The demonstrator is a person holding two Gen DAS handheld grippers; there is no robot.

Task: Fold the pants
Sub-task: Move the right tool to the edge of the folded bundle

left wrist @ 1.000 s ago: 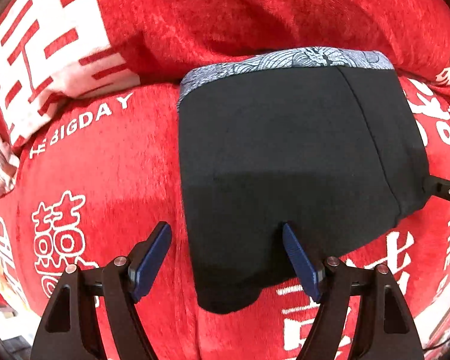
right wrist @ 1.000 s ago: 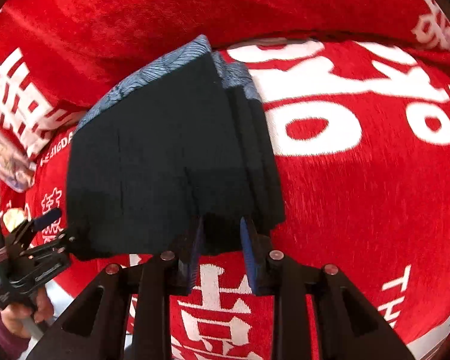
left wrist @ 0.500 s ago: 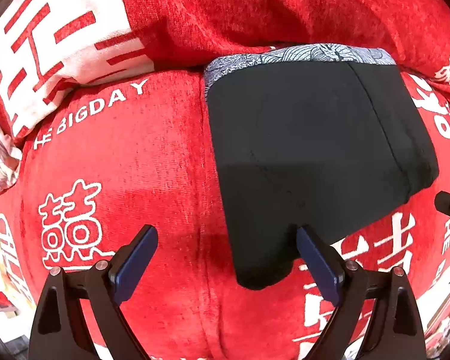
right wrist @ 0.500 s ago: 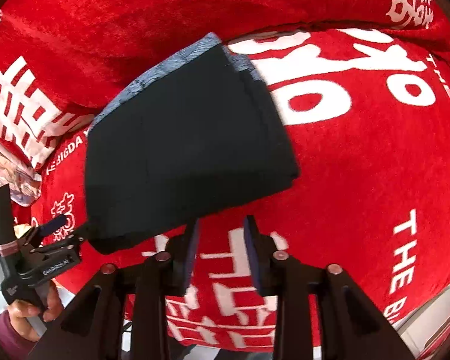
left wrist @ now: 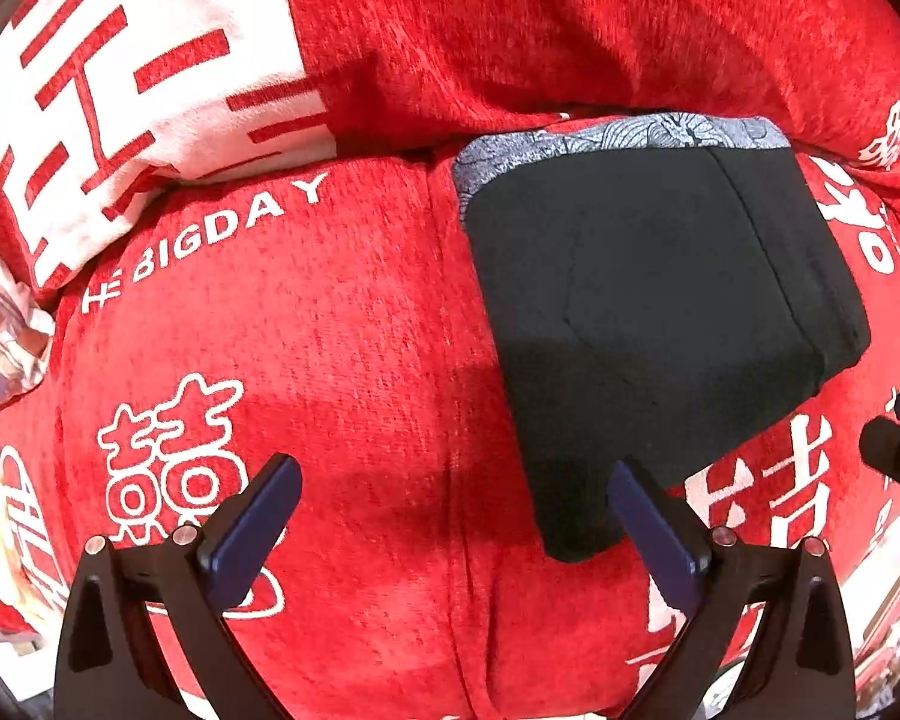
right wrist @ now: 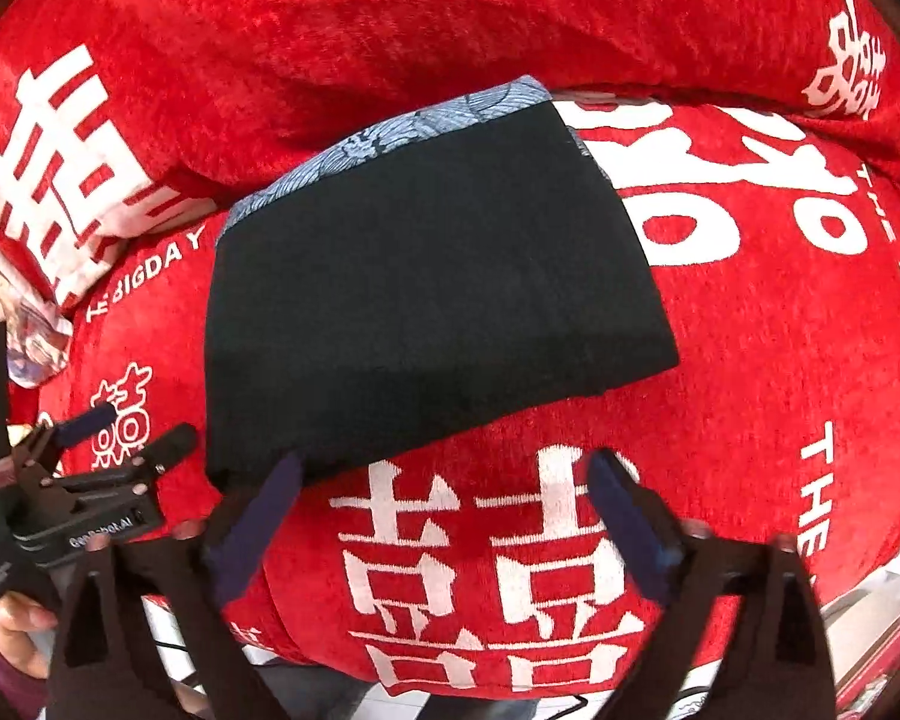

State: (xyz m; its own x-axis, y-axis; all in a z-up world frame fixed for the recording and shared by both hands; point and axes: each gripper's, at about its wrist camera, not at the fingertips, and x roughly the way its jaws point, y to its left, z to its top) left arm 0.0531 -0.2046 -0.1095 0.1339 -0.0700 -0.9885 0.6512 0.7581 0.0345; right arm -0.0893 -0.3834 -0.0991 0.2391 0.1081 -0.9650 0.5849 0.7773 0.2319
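Since 0.5 s ago the right gripper [right wrist: 444, 516] has spread apart; the left gripper [left wrist: 450, 516] stays apart. Both sit just below the pants [right wrist: 426, 288], which lie folded, likely nearly finished.

A red cover [left wrist: 342, 312] with white lettering spreads underneath; crumpled pale cloth [left wrist: 6, 348] lies at its left edge.

The folded shorts [right wrist: 426, 294] lie flat on the sofa seat [right wrist: 720, 360], with the waistband [right wrist: 390, 138] at the far side, up against the back cushion [right wrist: 390, 18]. The left gripper [left wrist: 450, 516] is near the seat's front edge, just left of the shorts' near corner. The right gripper [right wrist: 444, 510] is at the front edge too, just before the shorts, and a crumpled cloth [left wrist: 6, 348] lies far off to the left.
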